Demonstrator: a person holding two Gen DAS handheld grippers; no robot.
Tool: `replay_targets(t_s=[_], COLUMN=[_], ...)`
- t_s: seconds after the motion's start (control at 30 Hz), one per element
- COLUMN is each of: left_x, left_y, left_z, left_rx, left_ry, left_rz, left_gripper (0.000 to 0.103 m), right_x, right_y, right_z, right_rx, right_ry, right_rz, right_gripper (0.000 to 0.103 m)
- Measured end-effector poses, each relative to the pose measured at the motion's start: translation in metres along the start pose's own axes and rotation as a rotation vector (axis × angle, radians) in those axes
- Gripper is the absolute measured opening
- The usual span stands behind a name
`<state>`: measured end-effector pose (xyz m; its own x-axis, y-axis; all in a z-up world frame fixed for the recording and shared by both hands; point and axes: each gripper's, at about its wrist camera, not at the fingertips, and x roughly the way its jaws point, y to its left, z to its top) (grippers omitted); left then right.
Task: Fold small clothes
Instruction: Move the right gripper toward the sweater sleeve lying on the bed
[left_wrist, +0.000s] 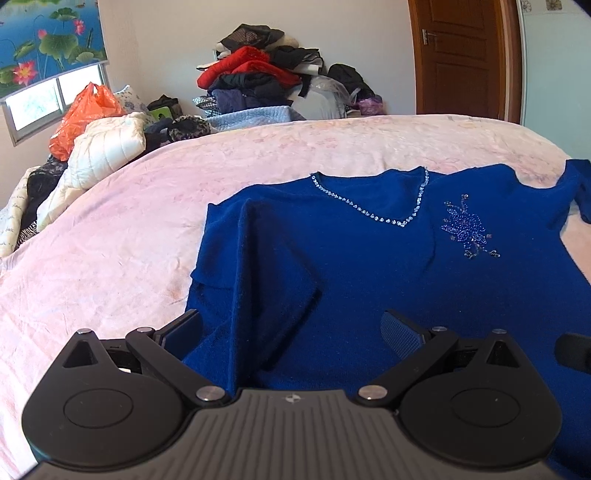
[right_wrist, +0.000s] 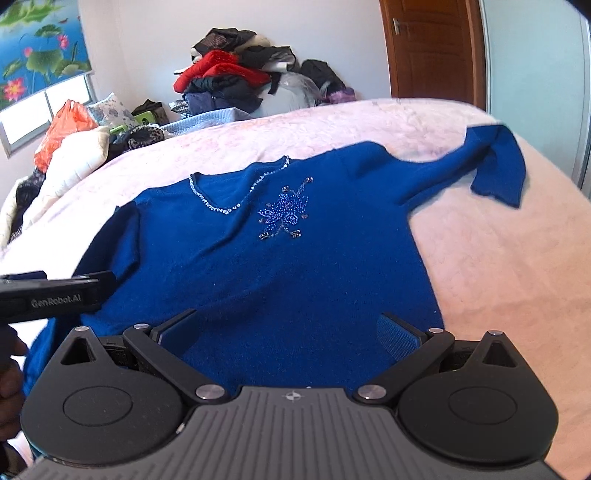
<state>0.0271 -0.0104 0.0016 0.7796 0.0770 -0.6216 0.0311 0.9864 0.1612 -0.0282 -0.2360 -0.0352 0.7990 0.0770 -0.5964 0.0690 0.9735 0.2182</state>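
Two grippers spread wide over one blue sweater (left_wrist: 369, 266) laid flat on a pink bedspread (left_wrist: 129, 229).

Nearest, left gripper (left_wrist: 291, 328) with fingers far apart, empty, low over the folded-in sleeve (left_wrist: 258, 266); right gripper (right_wrist: 288, 328) equally wide, holding nothing, above the sweater's lower body. Mid-bed, rhinestone V-neckline (right_wrist: 221, 199) and beaded flower (right_wrist: 284, 214) facing up, other sleeve (right_wrist: 495, 170) stretched out toward the bed's right edge. Farther left, orange plastic bag (left_wrist: 85, 114), contents not visible, beside a white quilted jacket (left_wrist: 107, 147). Farthest, heaped clothes pile (left_wrist: 258, 74) against the wall and a wooden door (left_wrist: 461, 55).
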Motion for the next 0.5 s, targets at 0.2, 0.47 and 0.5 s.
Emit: replay_targets(t_s=[0.2, 0.47, 0.5], left_x=[0.008, 0.015, 0.016], left_y=[-0.003, -0.004, -0.004], left_z=[0.0, 0.002, 0.002], left_rx=[0.009, 0.011, 0.012], left_ry=[0.026, 0.042, 0.046], left_rz=[0.001, -0.002, -0.003], left_gripper=[0.103, 0.103, 0.103], right_x=[0.001, 0.003, 0.004], right_y=[-0.003, -0.007, -0.008], right_z=[-0.001, 0.005, 0.006], right_rx=[0.011, 0.008, 0.005], right_ry=[-0.021, -0.046, -0.048], right_rz=[-0.018, -0.063, -0.067], right_gripper=[0.102, 0.102, 0.102])
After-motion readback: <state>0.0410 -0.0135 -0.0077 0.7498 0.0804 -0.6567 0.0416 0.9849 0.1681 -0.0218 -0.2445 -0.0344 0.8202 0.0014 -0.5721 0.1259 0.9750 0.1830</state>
